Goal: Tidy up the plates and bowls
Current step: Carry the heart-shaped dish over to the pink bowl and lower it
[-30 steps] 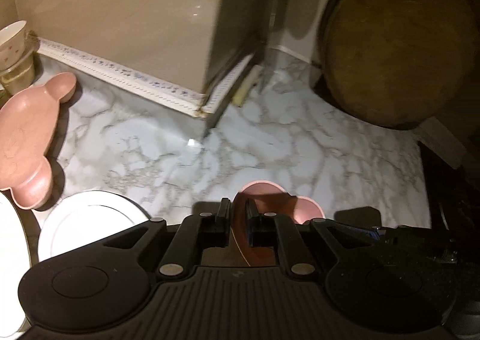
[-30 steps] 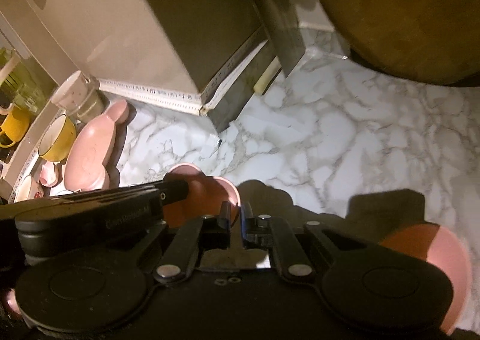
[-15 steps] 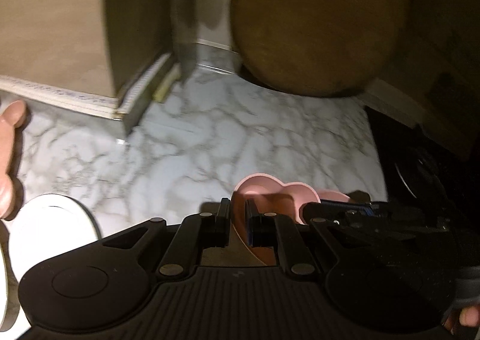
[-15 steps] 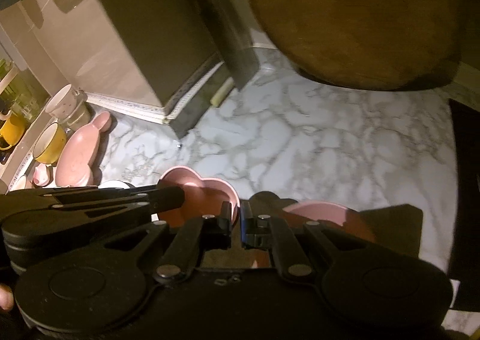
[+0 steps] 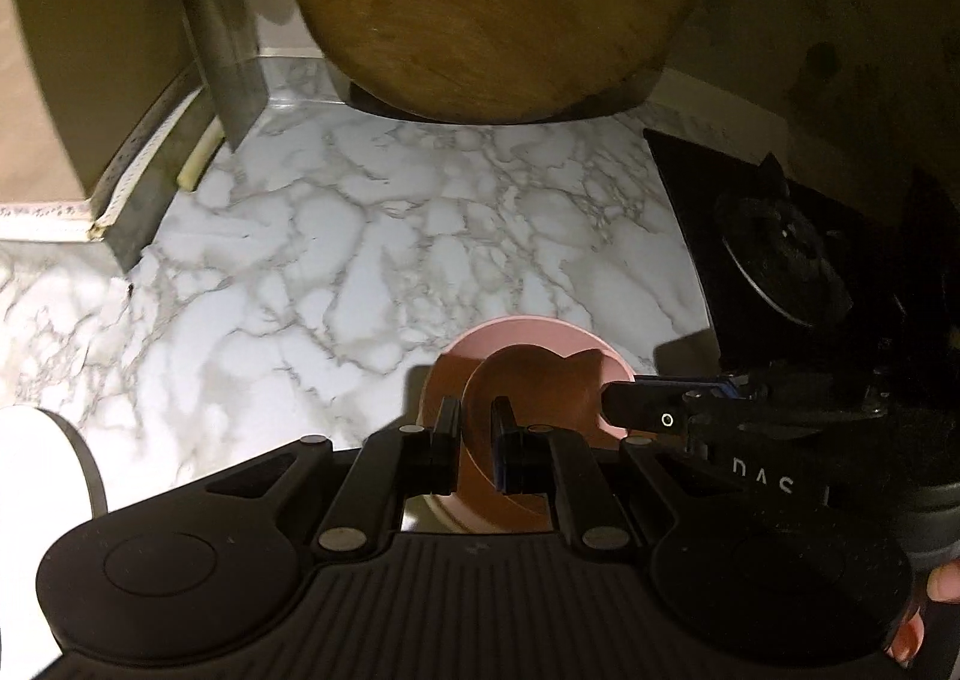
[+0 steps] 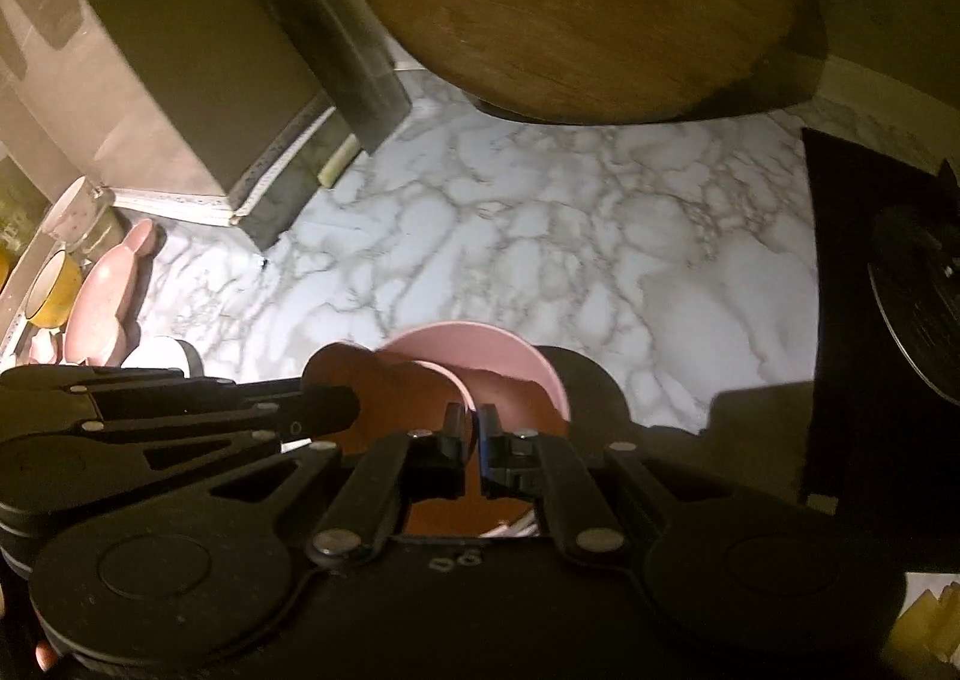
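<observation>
**Nesting the heart bowl into the round bowl**

Heart bowl [image 5: 528, 398] overlaps the round bowl [image 6: 480, 356], both over the marble counter [image 5: 360, 236]. Left gripper [image 5: 477, 434] is clamped on the heart bowl's rim; right gripper [image 6: 474, 434] is pinching the round bowl's rim. Stove [image 5: 780, 272] at 2 o'clock, wooden board [image 5: 480, 2] at 12. Advice: level both rims, lower the heart bowl centred, release left first.

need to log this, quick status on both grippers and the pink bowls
Left gripper shut on heart-shaped pink bowl. Right gripper shut on round pink bowl. Bowls overlap above the marble counter; nothing in the way.
</observation>
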Tool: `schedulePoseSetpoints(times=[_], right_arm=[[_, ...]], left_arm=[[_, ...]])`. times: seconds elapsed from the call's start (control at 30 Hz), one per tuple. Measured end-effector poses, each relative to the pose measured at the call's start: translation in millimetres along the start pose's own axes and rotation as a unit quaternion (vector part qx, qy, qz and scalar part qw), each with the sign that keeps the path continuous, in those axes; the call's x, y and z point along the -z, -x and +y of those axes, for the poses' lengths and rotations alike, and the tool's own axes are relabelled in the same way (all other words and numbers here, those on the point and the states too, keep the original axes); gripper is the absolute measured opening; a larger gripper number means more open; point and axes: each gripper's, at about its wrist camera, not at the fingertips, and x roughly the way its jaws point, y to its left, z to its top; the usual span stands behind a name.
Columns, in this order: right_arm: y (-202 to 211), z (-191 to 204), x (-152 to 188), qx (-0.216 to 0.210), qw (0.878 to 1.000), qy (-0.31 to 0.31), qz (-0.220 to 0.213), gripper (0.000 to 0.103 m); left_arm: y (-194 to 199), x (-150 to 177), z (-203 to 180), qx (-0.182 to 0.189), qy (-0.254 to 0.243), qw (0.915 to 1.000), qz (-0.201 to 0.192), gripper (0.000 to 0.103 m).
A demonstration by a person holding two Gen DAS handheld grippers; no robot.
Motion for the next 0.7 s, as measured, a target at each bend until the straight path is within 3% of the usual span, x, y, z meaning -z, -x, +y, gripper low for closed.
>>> schedulePoseSetpoints(times=[0.37,0.7], right_arm=[[-23,-9,2,0.005,1.000,0.014,0.023,0.002],[-34,-6,-2,0.012,0.999,0.028,0.036,0.002]], left_arm=[[-30,2,3,-0.009,-0.009,0.9994,0.033,0.010],[-36,-1,7,-0.004,-0.007,0.9993,0.037,0.010]])
